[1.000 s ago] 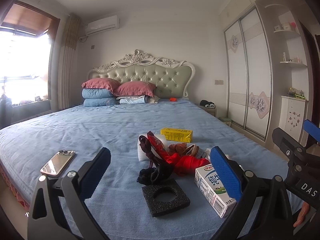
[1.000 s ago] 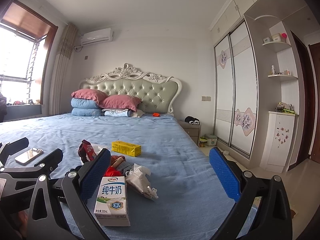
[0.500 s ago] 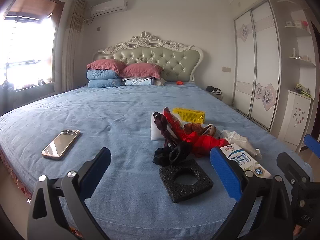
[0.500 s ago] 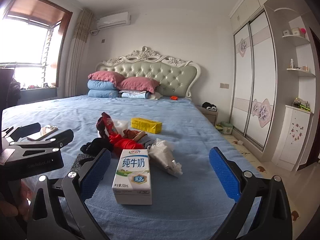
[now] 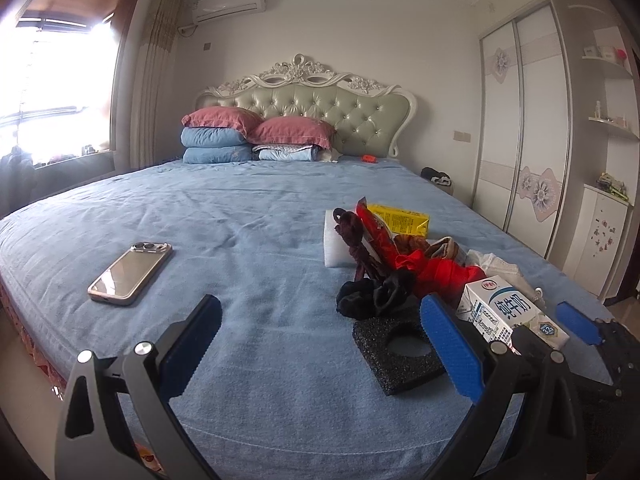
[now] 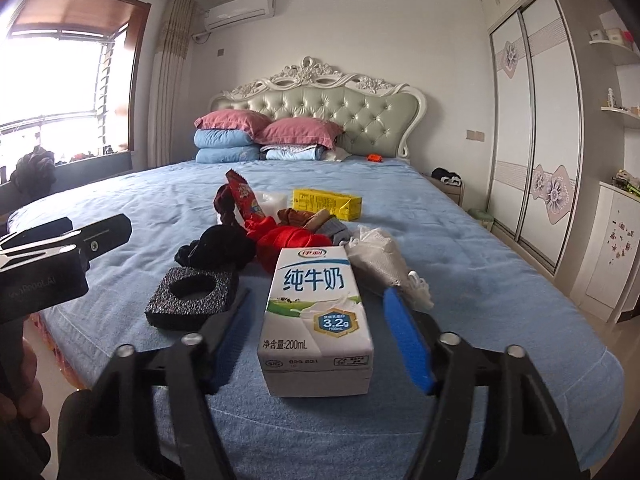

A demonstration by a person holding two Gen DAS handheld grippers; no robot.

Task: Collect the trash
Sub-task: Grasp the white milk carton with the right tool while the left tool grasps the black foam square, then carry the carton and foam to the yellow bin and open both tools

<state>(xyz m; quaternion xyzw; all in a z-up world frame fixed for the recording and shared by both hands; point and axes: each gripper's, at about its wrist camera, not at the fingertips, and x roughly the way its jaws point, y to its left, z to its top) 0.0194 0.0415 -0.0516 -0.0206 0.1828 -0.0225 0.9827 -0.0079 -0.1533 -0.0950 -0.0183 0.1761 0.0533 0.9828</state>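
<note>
At the near edge of the bed [image 6: 480, 248], the right gripper [image 6: 320, 332] is closing its jaws around the milk carton [image 6: 316, 312]; a small gap remains on both sides. Left of it, the left gripper [image 5: 316, 340] hangs wide open over bare sheet. Farther back lie a black foam block [image 6: 192, 292], red wrappers [image 6: 288, 240] and a yellow box [image 6: 326, 203].

A white milk carton [image 6: 316, 320] lies flat on the blue bed, beside black foam [image 6: 192, 296] and crumpled wrappers [image 6: 384, 260].
</note>
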